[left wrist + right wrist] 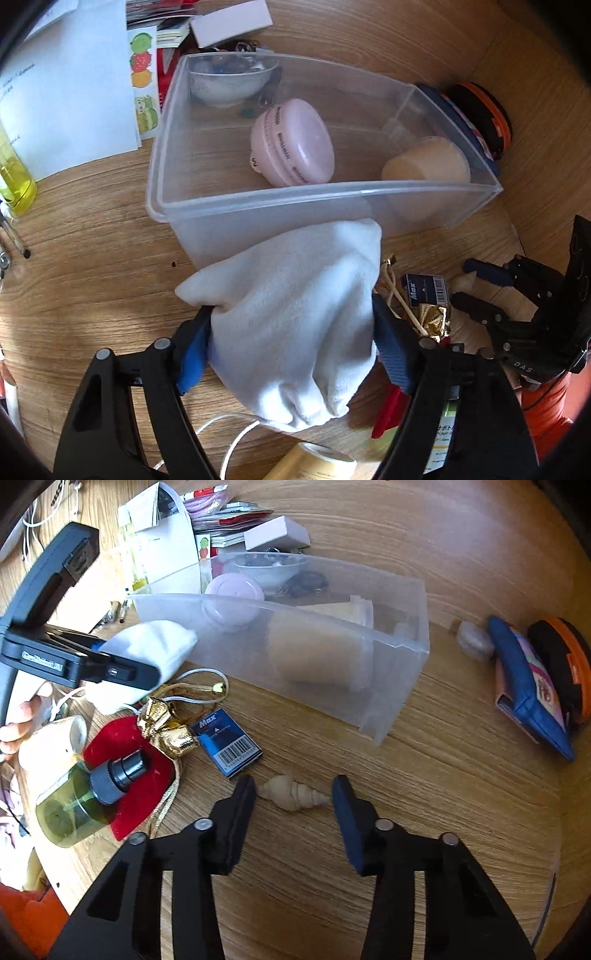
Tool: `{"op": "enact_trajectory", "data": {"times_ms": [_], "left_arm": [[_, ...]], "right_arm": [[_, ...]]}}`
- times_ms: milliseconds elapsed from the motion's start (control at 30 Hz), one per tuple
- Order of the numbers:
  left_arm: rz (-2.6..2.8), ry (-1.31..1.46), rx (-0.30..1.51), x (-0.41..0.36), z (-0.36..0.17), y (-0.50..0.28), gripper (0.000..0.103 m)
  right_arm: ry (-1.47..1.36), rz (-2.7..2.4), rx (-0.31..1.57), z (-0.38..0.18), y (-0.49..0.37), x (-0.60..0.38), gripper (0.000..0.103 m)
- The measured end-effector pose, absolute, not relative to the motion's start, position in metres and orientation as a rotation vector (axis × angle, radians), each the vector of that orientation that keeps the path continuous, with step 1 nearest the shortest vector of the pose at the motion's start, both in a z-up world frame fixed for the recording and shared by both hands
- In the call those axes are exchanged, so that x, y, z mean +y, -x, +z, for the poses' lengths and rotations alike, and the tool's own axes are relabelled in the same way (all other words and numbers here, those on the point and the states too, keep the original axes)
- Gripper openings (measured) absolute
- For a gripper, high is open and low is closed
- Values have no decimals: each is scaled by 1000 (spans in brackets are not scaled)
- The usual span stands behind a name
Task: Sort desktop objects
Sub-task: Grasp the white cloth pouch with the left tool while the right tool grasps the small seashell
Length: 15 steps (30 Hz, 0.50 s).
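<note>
Three items binned: pink case point(293, 142), beige cup point(424, 166), bowl point(231, 83) inside clear bin point(258, 195).
Left tongs point(291, 328): pinching white cloth point(295, 295), beside bin.
Right tongs point(293, 794): spread, astride shell point(293, 795) on tabletop point(443, 775).
Remaining: staple box point(229, 742), bottle point(77, 805), pouches.

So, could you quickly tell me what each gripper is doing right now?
Left gripper: closed on the white cloth.
Right gripper: open around the seashell, not gripping.
</note>
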<state>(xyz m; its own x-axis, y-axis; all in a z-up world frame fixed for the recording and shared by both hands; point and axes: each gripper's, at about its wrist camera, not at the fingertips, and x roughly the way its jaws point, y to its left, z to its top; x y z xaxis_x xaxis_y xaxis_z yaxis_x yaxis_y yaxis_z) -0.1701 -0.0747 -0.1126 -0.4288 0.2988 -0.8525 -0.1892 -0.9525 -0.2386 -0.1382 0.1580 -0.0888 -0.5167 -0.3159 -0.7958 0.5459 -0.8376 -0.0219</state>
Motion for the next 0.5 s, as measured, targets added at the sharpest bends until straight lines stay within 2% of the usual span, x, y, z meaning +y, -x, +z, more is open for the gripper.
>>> {"op": "enact_trajectory", "data": {"times_ms": [133, 300, 500], "left_arm": [[2412, 1466, -167, -75, -111, 168, 61], [2463, 1417, -89, -69, -106, 158, 44], [2491, 1400, -101, -74, -105, 147, 41]], "right_arm": [[-1145, -2347, 363, -88, 138, 158, 37], [-1143, -2351, 334, -86, 135, 157, 37], [-1119, -2366, 281, -73, 127, 165, 37]]}}
